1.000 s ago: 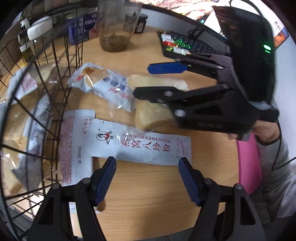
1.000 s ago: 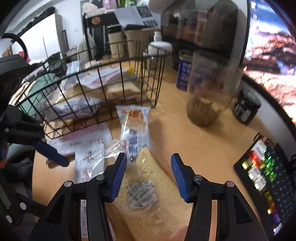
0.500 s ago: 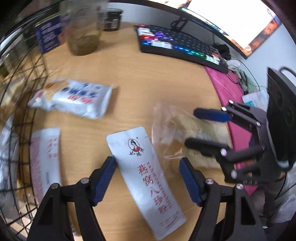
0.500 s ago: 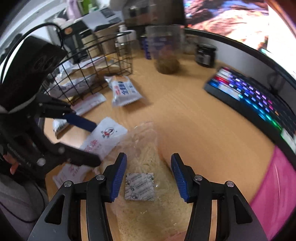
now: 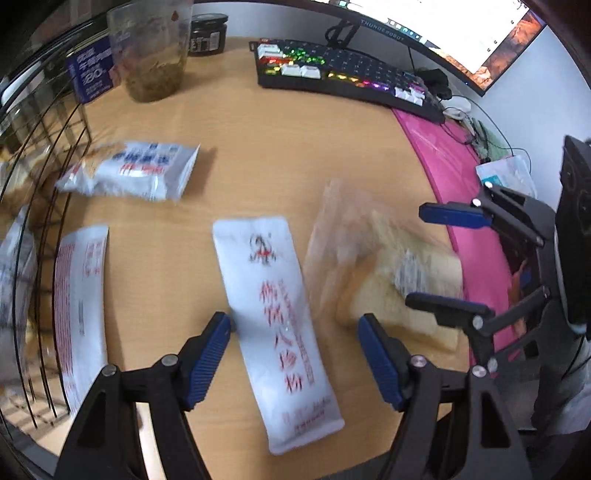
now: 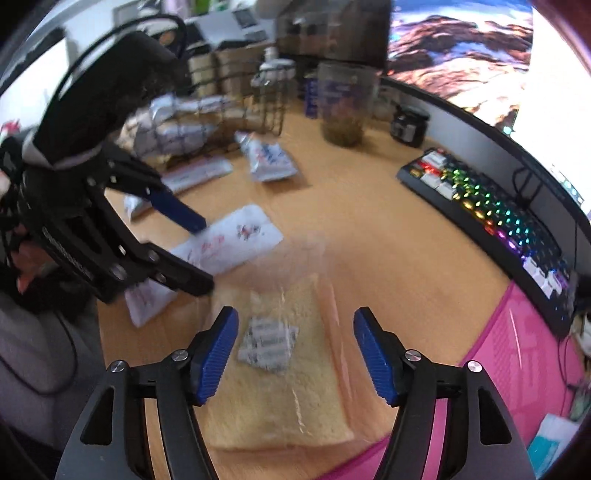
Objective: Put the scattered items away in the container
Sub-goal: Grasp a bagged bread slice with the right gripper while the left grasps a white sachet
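My left gripper [image 5: 295, 354] is open over a white sachet with red print [image 5: 277, 317] that lies on the wooden desk. My right gripper [image 6: 295, 350] is open over a bagged slice of bread [image 6: 280, 373], which also shows in the left wrist view [image 5: 399, 280] beside the sachet. A second white sachet [image 5: 79, 302] lies by the black wire basket [image 5: 37, 236] at the left. A blue-and-white snack pack [image 5: 133, 175] lies further back. The basket [image 6: 207, 122] holds several packets.
A lit keyboard [image 5: 351, 77] runs along the back of the desk, with a pink mat [image 5: 454, 177] at the right. A clear cup [image 5: 151, 48], a dark jar [image 5: 207, 33] and a blue box [image 5: 90, 70] stand at the back left.
Both grippers have pulled back from the basket toward the desk's front. The sachet now lies lengthwise between my left fingers, and the bread sits further right, near the pink mat.
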`<state>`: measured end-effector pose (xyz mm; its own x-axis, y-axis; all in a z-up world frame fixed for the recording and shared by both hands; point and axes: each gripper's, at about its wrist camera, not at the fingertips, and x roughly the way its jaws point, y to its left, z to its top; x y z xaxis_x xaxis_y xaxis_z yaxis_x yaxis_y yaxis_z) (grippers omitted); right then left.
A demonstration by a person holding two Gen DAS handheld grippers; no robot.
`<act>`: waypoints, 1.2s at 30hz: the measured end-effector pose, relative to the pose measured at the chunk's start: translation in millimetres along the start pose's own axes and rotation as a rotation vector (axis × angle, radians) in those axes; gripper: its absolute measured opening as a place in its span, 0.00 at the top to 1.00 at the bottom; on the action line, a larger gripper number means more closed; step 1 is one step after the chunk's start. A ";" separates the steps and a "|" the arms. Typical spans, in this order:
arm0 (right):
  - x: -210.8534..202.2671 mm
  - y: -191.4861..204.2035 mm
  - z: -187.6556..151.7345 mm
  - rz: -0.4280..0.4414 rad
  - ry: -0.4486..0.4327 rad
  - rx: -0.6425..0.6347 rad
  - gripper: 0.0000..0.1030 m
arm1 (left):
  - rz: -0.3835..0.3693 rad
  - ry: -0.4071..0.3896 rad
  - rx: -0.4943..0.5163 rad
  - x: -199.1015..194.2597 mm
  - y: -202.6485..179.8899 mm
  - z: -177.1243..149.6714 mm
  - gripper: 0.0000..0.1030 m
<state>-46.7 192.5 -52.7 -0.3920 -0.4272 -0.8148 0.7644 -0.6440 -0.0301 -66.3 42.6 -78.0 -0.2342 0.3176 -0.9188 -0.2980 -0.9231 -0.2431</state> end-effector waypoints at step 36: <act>19.8 48.8 -17.9 -0.039 0.067 0.049 0.06 | 0.223 -0.108 0.065 4.6 3.2 -12.4 0.08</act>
<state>-8.0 163.9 -80.7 -0.3842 -0.3586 -0.8508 0.7226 -0.6903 -0.0354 -56.8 38.4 -86.9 -0.3969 0.1322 -0.9083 -0.2863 -0.9580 -0.0143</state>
